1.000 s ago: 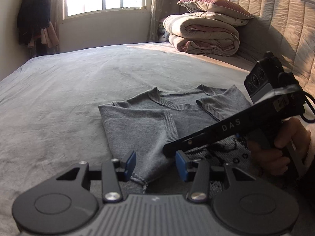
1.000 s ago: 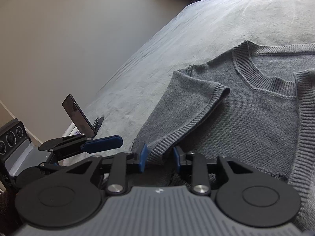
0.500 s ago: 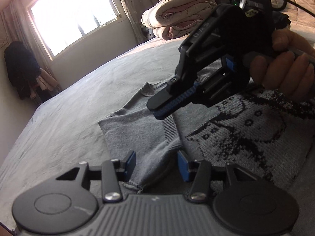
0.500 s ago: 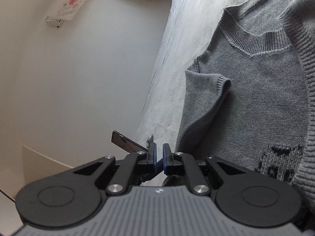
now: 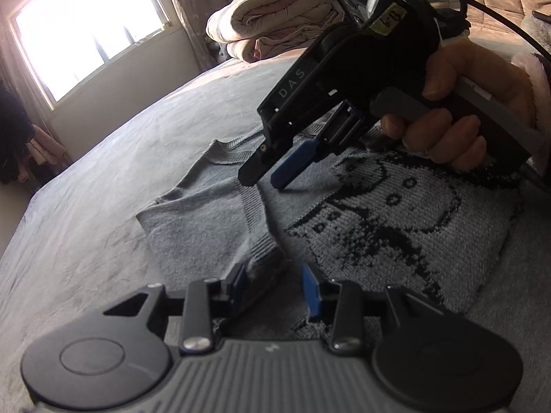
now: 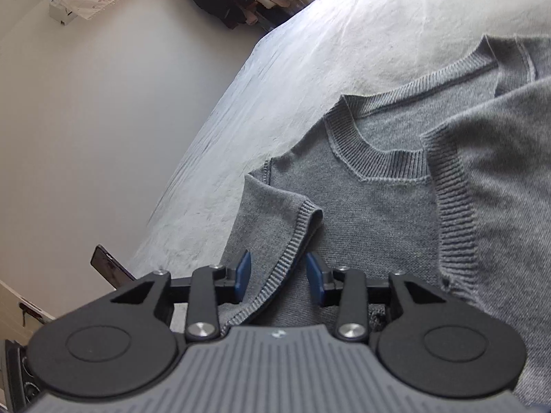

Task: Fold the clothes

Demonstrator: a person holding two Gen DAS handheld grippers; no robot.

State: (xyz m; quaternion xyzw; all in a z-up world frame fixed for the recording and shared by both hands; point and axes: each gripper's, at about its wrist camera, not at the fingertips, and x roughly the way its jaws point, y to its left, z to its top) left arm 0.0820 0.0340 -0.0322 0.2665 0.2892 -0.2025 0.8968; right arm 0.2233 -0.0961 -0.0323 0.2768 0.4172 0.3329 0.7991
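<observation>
Both my tongs spread wide, gripping nothing. Left tongs low over folded sleeve cuff of grey sweater lying on bed. Right tongs straddle ribbed sleeve edge; my right hand on handle.

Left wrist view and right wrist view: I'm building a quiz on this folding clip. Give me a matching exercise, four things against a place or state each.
Things:
1. grey sweater
2. folded quilts
3. right tongs
4. window

Places or states:
A. open, above a ribbed sleeve cuff
B. lying flat on the bed, knitted black pattern up
C. bright, in the far wall
D. stacked at the head of the bed

Pairs: 1-B, 2-D, 3-A, 4-C
</observation>
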